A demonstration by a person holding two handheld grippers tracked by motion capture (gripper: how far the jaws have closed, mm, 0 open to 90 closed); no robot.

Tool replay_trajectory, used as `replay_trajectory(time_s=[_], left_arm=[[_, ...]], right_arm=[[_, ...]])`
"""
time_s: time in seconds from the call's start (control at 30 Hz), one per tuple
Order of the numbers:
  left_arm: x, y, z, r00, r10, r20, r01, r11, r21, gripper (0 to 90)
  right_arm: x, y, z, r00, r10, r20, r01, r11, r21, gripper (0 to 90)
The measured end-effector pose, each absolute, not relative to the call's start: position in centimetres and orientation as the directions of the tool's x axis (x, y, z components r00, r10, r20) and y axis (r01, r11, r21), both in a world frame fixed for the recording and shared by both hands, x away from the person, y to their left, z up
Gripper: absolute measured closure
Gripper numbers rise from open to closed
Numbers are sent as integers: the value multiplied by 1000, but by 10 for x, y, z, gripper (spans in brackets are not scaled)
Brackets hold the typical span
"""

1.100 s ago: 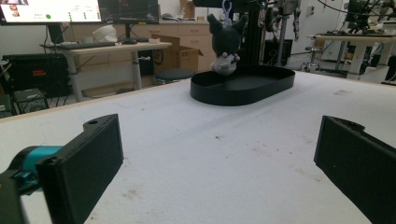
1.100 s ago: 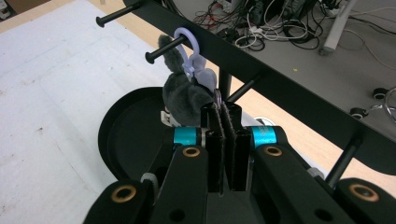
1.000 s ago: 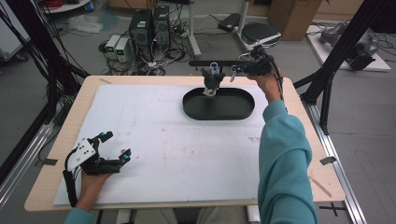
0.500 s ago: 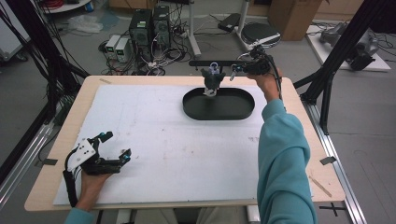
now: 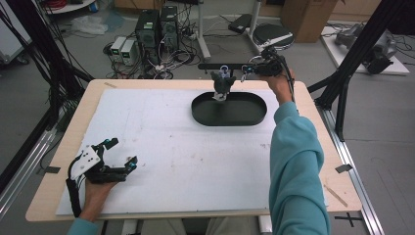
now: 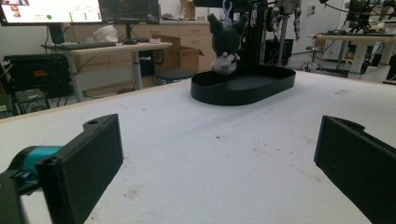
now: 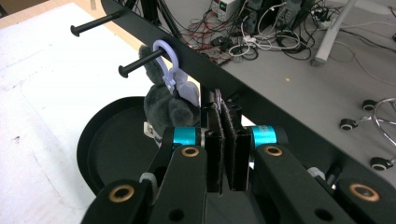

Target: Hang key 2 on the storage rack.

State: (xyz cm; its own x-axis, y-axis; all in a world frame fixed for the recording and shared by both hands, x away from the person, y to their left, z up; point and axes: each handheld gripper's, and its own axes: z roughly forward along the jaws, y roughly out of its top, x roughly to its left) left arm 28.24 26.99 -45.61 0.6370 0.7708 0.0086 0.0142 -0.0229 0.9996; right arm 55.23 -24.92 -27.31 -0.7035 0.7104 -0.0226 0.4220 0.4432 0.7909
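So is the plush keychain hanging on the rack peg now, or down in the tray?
Hanging. The plush keychain has its lilac clip looped over a peg of the rack, above the black tray.

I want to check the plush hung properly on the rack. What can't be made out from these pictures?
- Right gripper, right gripper view: jaws together; anything thin pinched between them is hidden.
- Plush keychain: its lower body is behind the gripper.
- High view: the clip on its peg is too small.
- Left gripper view: the rack bar is cut off at the top.

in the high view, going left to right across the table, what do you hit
left gripper → black oval tray with the plush toy hanging above its left part → right gripper at the rack
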Motion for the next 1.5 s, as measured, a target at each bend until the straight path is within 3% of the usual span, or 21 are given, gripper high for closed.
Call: replay_trajectory(time_s=[0.4,0.77,0.87,0.93,1.03,1.07,1.13,1.5], left_arm=[[282,270,-456,638,770,13,13,-28,1000,17],[282,270,-456,640,768,17,13,-32,999,17],[282,270,-456,639,769,12,11,-25,1000,17],[282,270,-456,639,769,12,12,-25,1000,17],[282,270,-456,639,769,12,12,-25,1000,17],[282,270,-456,639,769,12,11,-25,1000,17],[282,270,-456,639,769,10,11,-23,1000,17],[282,270,-456,639,769,8,14,-21,1000,17]], right_arm=[[555,-251,-277,-708,705,-37,421,465,779,869],[552,-255,-274,-704,709,-41,420,461,782,793],[550,-256,-272,-701,711,-43,409,451,793,675],[546,-256,-271,-690,723,-41,407,434,804,525],[540,-255,-269,-684,729,-27,386,393,835,172],[538,-254,-269,-692,722,1,385,367,846,90],[531,-254,-267,-728,685,25,348,338,875,7],[482,-266,-272,-753,658,24,278,286,917,6]])
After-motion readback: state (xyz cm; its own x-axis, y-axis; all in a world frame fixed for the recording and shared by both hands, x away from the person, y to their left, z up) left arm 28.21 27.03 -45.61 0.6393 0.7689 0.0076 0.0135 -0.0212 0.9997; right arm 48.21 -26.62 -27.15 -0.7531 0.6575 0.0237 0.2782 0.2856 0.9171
